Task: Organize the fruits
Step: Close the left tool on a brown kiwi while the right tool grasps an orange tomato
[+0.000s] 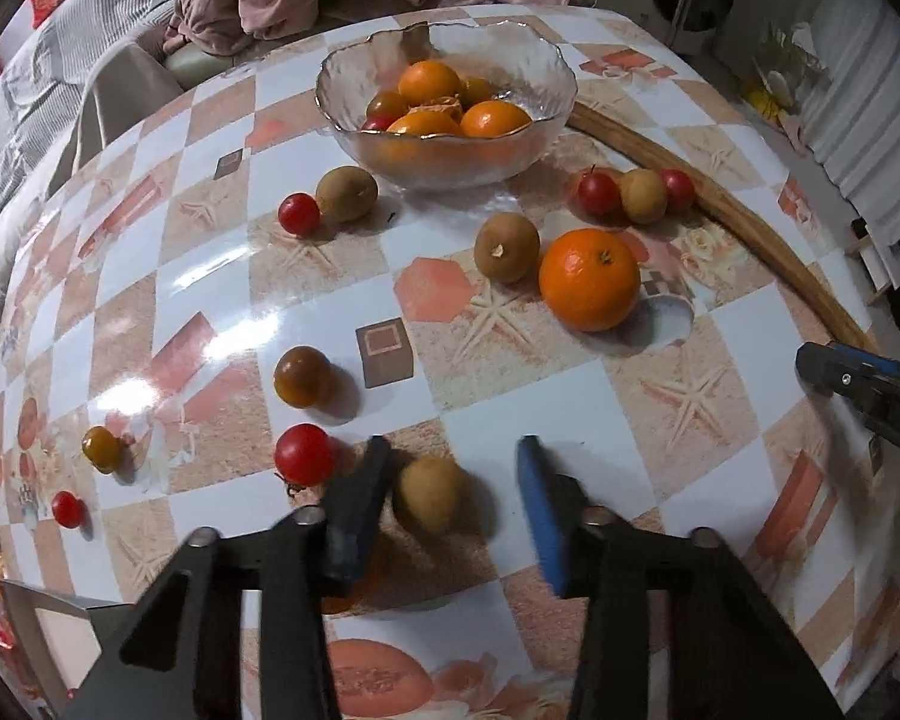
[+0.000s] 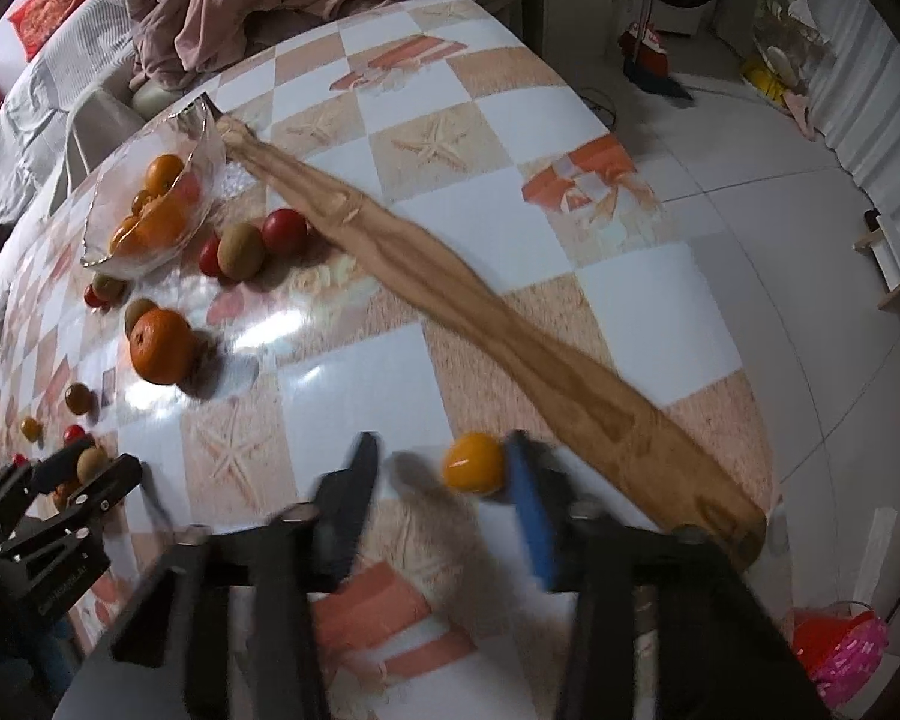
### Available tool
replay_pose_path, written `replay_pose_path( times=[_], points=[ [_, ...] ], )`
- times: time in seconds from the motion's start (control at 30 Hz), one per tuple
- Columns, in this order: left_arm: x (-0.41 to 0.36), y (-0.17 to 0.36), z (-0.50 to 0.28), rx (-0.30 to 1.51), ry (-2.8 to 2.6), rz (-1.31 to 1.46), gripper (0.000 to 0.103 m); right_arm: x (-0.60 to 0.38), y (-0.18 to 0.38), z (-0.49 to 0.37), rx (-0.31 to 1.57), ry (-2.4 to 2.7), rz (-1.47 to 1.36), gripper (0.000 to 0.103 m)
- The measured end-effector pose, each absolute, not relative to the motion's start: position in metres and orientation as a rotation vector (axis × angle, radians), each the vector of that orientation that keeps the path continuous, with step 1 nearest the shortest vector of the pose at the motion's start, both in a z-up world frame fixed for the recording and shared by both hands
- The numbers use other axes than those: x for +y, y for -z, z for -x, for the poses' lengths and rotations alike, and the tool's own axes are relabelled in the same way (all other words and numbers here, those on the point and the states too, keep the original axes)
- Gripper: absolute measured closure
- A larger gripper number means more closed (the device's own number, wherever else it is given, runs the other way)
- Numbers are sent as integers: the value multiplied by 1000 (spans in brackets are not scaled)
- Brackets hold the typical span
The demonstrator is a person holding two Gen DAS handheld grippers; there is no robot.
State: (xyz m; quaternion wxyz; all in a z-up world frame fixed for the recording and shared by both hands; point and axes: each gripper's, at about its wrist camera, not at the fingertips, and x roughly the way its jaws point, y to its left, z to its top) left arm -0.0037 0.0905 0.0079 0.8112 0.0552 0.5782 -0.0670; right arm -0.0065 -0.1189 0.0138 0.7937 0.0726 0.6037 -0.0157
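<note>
A small tan fruit (image 1: 429, 495) sits on the table (image 1: 510, 360) between the spread fingers of the left gripper (image 1: 453, 501), not yet pinched. The right gripper (image 2: 444, 495) likewise straddles a little orange fruit (image 2: 473, 471), which touches only its blue finger. Both seem bound for the glass bowl (image 1: 450, 168) of oranges beyond.

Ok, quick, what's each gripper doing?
Left gripper: fingers open around a brown fruit.
Right gripper: fingers open around a small orange fruit.

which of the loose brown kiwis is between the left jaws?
The kiwi nearest the camera, beside a red tomato. The other three brown ones lie farther off, toward the glass bowl.
</note>
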Motion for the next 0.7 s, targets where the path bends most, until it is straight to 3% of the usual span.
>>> replay_pose_path(
  times=[0.03,0.1,0.37,0.7],
  points=[
    [90,-8,4,1234,147,-115,70,-118,-14,4,1298,40,-152,78],
    [89,-8,4,1231,157,-103,77,-119,-14,2,1295,38,-159,79],
    [108,-15,13,1220,190,48,77,-121,-20,19,1295,-30,-194,80],
    [109,-12,21,1240,199,45,77,-101,-27,38,1327,-101,-213,80]
  ],
)
